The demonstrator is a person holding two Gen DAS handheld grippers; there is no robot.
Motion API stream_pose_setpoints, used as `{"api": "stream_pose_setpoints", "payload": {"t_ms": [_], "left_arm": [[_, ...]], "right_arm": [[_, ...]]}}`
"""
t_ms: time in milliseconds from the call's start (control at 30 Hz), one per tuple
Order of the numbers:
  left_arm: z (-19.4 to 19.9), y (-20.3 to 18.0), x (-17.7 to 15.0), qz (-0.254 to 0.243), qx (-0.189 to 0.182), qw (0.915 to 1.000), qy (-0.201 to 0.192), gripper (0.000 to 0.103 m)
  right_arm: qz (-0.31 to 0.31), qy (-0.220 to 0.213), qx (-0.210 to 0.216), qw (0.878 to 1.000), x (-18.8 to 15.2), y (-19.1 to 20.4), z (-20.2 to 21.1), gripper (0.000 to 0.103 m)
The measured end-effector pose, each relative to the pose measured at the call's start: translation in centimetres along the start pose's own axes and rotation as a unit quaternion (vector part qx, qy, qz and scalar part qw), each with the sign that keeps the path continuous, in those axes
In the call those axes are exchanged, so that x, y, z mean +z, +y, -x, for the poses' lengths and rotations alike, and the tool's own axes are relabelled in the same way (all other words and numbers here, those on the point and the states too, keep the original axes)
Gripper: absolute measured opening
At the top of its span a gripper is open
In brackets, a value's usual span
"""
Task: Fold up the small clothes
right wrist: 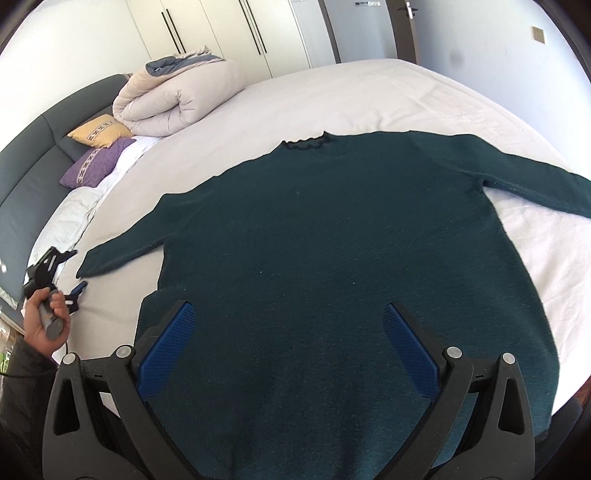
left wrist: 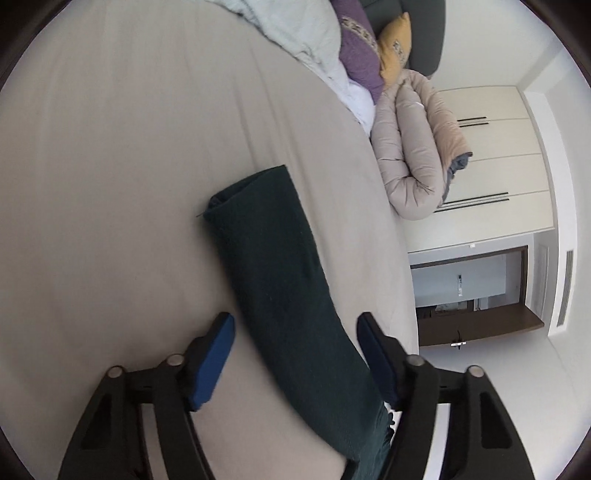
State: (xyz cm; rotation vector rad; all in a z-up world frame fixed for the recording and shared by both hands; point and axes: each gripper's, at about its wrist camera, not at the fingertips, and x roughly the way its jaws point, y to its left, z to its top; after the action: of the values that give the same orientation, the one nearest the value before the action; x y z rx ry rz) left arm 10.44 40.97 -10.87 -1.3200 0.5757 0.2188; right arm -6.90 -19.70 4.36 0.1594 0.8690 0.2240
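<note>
A dark green sweater [right wrist: 332, 258] lies flat on the bed, both sleeves spread out, neckline at the far side. My right gripper [right wrist: 288, 339] is open above the sweater's lower body, holding nothing. My left gripper [left wrist: 295, 354] is open, its fingers either side of the left sleeve [left wrist: 273, 280], which runs between them; the cuff points away. The left gripper also shows in the right wrist view [right wrist: 70, 269], held in a hand just off the sleeve's cuff [right wrist: 92, 264].
The bed sheet [right wrist: 369, 96] is pale beige. A rolled duvet [right wrist: 177, 99], a yellow cushion [right wrist: 99, 133] and a purple cushion [right wrist: 92, 166] lie by the dark headboard [right wrist: 22, 184]. White wardrobe doors [right wrist: 221, 33] stand behind the bed.
</note>
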Motion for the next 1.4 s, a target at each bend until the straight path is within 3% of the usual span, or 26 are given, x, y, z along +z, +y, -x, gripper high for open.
{"api": "stream_pose_setpoints", "payload": {"t_ms": [133, 167, 233, 267, 300, 400, 467, 533, 600, 633, 700, 733, 767, 800, 833, 867, 900, 933, 1000, 1033, 1067, 1167, 1233, 1333, 1400], "left_arm": [[-1.1, 0.0, 1.0, 0.021, -0.003, 0.9997, -0.015, 0.062], [-1.1, -0.1, 1.3, 0.022, -0.001, 0.9996, -0.018, 0.058], [-1.3, -0.2, 1.5, 0.02, 0.007, 0.9997, -0.016, 0.038], [-1.5, -0.4, 1.7, 0.017, 0.011, 0.9997, -0.012, 0.013], [-1.8, -0.8, 1.8, 0.011, 0.018, 0.9997, -0.01, 0.006], [-1.3, -3.7, 0.9, -0.05, 0.032, 0.9978, -0.029, 0.006], [-0.9, -7.9, -1.0, -0.139, 0.038, 0.9889, -0.038, 0.006], [-1.0, -12.1, -3.9, -0.23, 0.038, 0.9716, -0.037, 0.006], [-1.7, -16.9, -8.2, -0.34, 0.042, 0.939, -0.034, 0.006], [-2.4, -19.5, -11.8, -0.411, 0.045, 0.9102, -0.028, 0.006], [-4.0, -21.9, -16.8, -0.495, 0.055, 0.8668, -0.017, 0.006], [-5.4, -22.5, -20.6, -0.551, 0.065, 0.8318, -0.005, 0.006], [-6.5, -22.6, -23.5, -0.588, 0.076, 0.8052, 0.004, 0.006], [-7.5, -22.4, -25.9, -0.62, 0.086, 0.7801, 0.011, 0.006], [-8.1, -22.1, -27.7, -0.641, 0.094, 0.7612, 0.017, 0.006], [-9.0, -21.4, -30.2, -0.674, 0.107, 0.7301, 0.024, 0.006], [-9.2, -20.6, -31.9, -0.696, 0.115, 0.7087, 0.026, 0.006], [-9.8, -19.9, -33.8, -0.721, 0.129, 0.6798, 0.027, 0.006], [-10.1, -18.8, -35.3, -0.747, 0.147, 0.6481, 0.026, 0.006], [-10.2, -18.2, -36.2, -0.765, 0.156, 0.625, 0.019, 0.006], [-10.4, -17.8, -36.6, -0.776, 0.162, 0.6096, 0.014, 0.006], [-9.7, -16.6, -38.1, -0.802, 0.167, 0.5738, -0.004, 0.006], [-10.4, -16.8, -38.8, -0.814, 0.168, 0.5561, -0.014, 0.006], [-10.3, -16.6, -39.7, -0.828, 0.17, 0.5339, -0.024, 0.007], [-10.7, -16.2, -40.1, -0.831, 0.171, 0.5286, -0.025, 0.007]], "right_arm": [[0.001, 0.004, 0.001, 1.0, 0.0, 0.2, -1.0, 0.102], [-0.001, 0.005, 0.001, 1.0, 0.0, 0.1, -1.1, 0.102], [-0.008, 0.006, 0.003, 1.0, 0.1, -0.2, -1.4, 0.101], [-0.011, 0.007, 0.003, 1.0, 0.1, -0.4, -1.6, 0.099], [-0.014, 0.008, 0.004, 1.0, 0.2, -0.6, -1.7, 0.098], [-0.026, 0.009, 0.006, 1.0, 0.2, -1.4, -2.2, 0.094], [-0.038, 0.012, 0.007, 0.999, 0.3, -2.2, -2.5, 0.088], [-0.056, 0.018, 0.014, 0.998, 0.7, -3.2, -3.1, 0.086], [-0.069, 0.018, 0.02, 0.997, 1.2, -4.0, -3.6, 0.084], [-0.076, 0.016, 0.024, 0.997, 1.7, -4.5, -3.9, 0.084], [-0.089, 0.011, 0.036, 0.995, 2.8, -5.5, -4.5, 0.084], [-0.096, 0.011, 0.043, 0.994, 3.3, -6.1, -4.4, 0.084], [-0.104, 0.011, 0.053, 0.993, 4.0, -6.6, -4.8, 0.084], [-0.112, 0.013, 0.063, 0.992, 4.8, -7.2, -5.2, 0.084], [-0.118, 0.017, 0.071, 0.99, 5.4, -7.5, -5.6, 0.084], [-0.124, 0.022, 0.083, 0.989, 6.2, -7.8, -6.1, 0.084], [-0.134, 0.027, 0.09, 0.987, 6.9, -8.1, -6.9, 0.084], [-0.142, 0.038, 0.105, 0.984, 7.9, -8.5, -7.9, 0.084], [-0.157, 0.065, 0.137, 0.976, 9.3, -8.9, -10.1, 0.084], [-0.172, 0.078, 0.157, 0.969, 10.0, -9.0, -11.4, 0.084], [-0.186, 0.088, 0.178, 0.962, 10.5, -9.1, -12.7, 0.084], [-0.222, 0.142, 0.245, 0.933, 12.5, -8.6, -17.7, 0.084], [-0.241, 0.171, 0.281, 0.913, 13.5, -7.5, -21.1, 0.084], [-0.266, 0.204, 0.318, 0.887, 14.9, -6.2, -25.3, 0.084], [-0.269, 0.225, 0.341, 0.872, 15.6, -5.0, -27.6, 0.084]]}}
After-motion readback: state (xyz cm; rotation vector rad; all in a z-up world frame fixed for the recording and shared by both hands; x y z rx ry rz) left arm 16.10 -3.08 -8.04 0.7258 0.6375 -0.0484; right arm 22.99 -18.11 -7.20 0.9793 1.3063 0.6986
